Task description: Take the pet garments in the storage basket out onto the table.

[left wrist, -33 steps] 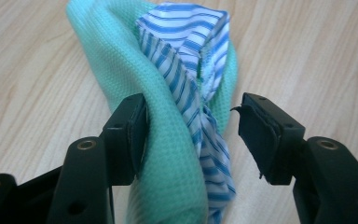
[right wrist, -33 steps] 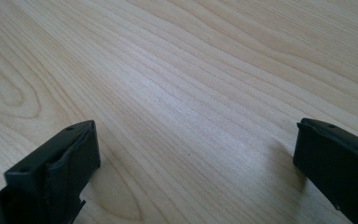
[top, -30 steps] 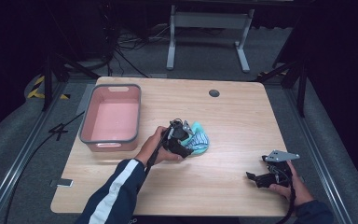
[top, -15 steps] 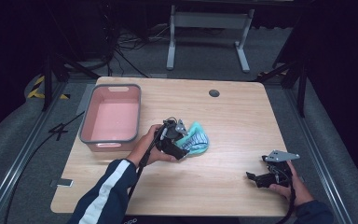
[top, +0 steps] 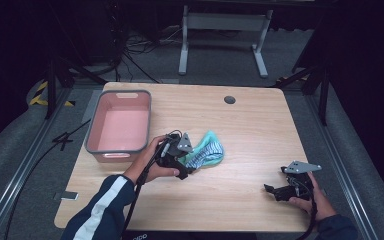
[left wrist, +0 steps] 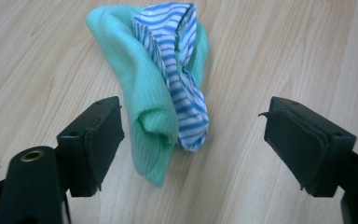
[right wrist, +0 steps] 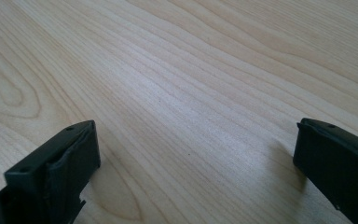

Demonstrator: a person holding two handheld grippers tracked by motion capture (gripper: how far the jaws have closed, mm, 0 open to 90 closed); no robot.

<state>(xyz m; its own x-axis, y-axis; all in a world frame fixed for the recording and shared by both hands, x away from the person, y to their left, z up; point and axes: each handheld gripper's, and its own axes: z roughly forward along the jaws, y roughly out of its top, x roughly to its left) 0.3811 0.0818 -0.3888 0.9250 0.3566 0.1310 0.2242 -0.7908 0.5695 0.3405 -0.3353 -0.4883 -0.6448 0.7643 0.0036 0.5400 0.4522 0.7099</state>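
**Cloth bundle released on the counter**

A crumpled bundle of cloth (top: 205, 154), one piece mint green and one striped blue and white, is seen lying on the wooden counter (top: 250, 130), near its middle and just to the right of the pink tub (top: 121, 126). The left tool (top: 179, 161) is held at the bundle's left end. In the left gripper view (left wrist: 193, 135), its jaws have just been opening and are spread wide, with the near end of the bundle (left wrist: 168, 88) lying between them; neither pad is pressed against the fabric, so the bundle is released. The right tool (top: 285, 189) is held low over the counter's right front corner, well apart from the bundle. In the right gripper view (right wrist: 196, 163) its jaws are spread wide over bare wood.
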